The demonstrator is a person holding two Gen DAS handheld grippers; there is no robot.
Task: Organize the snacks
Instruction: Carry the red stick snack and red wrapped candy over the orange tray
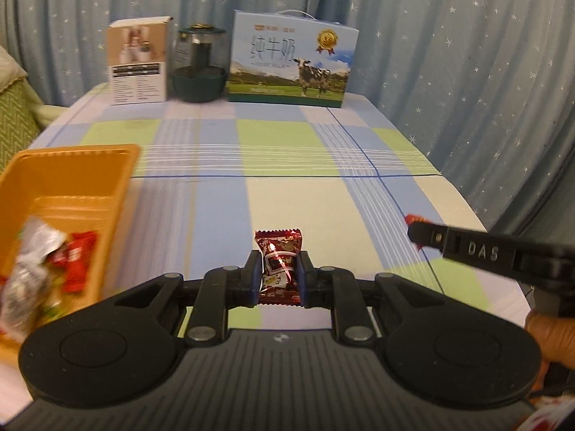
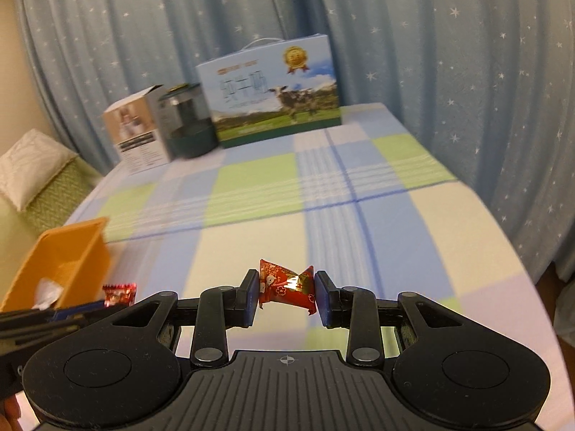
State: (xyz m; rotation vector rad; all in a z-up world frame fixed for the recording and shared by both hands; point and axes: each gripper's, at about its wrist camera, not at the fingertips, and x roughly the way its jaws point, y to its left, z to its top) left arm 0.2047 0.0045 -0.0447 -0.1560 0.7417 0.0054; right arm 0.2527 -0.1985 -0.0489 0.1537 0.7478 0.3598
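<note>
The left gripper (image 1: 277,276) sits at the lower centre of its own view, jaws drawn in tight on a dark red snack packet (image 1: 277,256) that stands upright between the blue pads, clear of the checked tablecloth (image 1: 287,194). At the left edge of that view is the orange bin (image 1: 72,179), with silver and red wrapped snacks (image 1: 46,255) lying inside it. The right gripper (image 2: 287,296), lower centre of the right wrist view, is closed part-way on a bright red candy packet (image 2: 285,285), pinched crosswise at its two ends and also held off the cloth. In the left wrist view the right gripper enters from the right edge, a hand (image 1: 550,341) visible below it. At the far end of the table, upper centre, stand a white carton (image 1: 138,61), a dark green jar (image 1: 199,66) and a blue milk box (image 1: 291,61), just beside one another before a starred blue curtain (image 1: 449,54).
</note>
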